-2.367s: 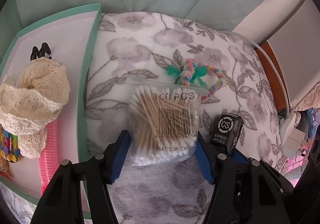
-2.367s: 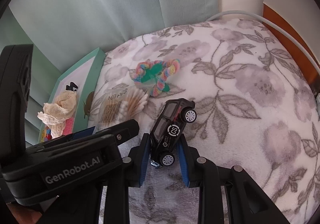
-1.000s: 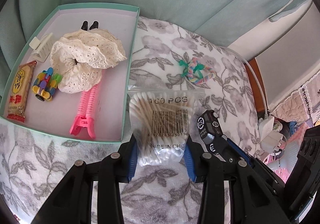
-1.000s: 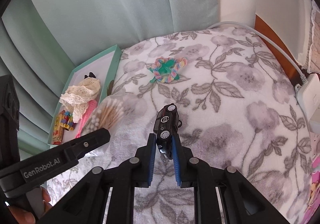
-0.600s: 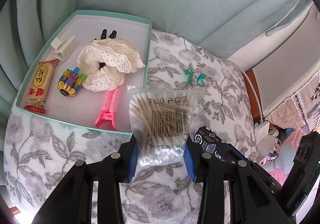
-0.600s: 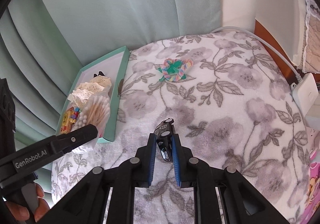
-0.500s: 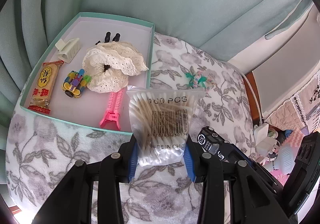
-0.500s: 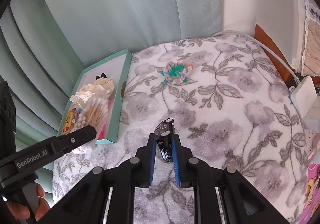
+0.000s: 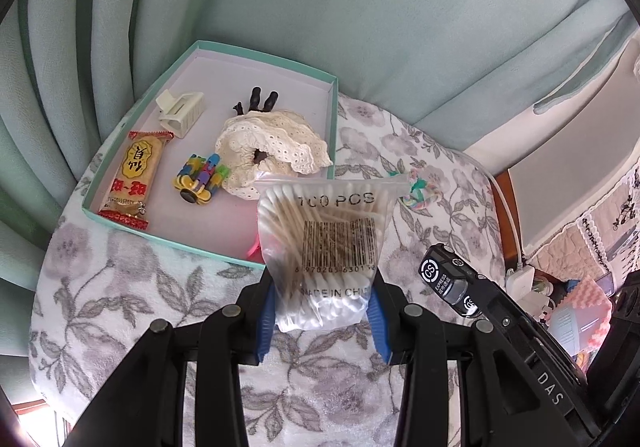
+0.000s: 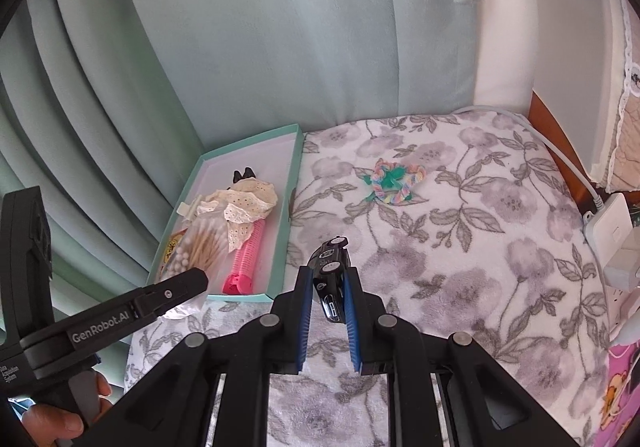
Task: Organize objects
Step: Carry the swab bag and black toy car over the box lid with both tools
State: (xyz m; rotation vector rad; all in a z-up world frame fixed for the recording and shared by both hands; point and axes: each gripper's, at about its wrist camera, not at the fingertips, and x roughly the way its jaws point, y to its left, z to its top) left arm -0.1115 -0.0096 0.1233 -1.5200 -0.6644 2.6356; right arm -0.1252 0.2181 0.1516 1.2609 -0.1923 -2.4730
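The left gripper [image 9: 322, 311] clamps the bag of cotton swabs [image 9: 330, 247] by its lower end, now hanging over the teal tray's [image 9: 280, 65] near edge. The right gripper [image 10: 327, 297] pinches the black toy car [image 10: 331, 279], lifted clear of the floral blanket [image 10: 460, 247] it lay on earlier.

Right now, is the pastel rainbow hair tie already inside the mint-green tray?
No, the pastel rainbow hair tie lies on the floral blanket, apart from the mint-green tray.
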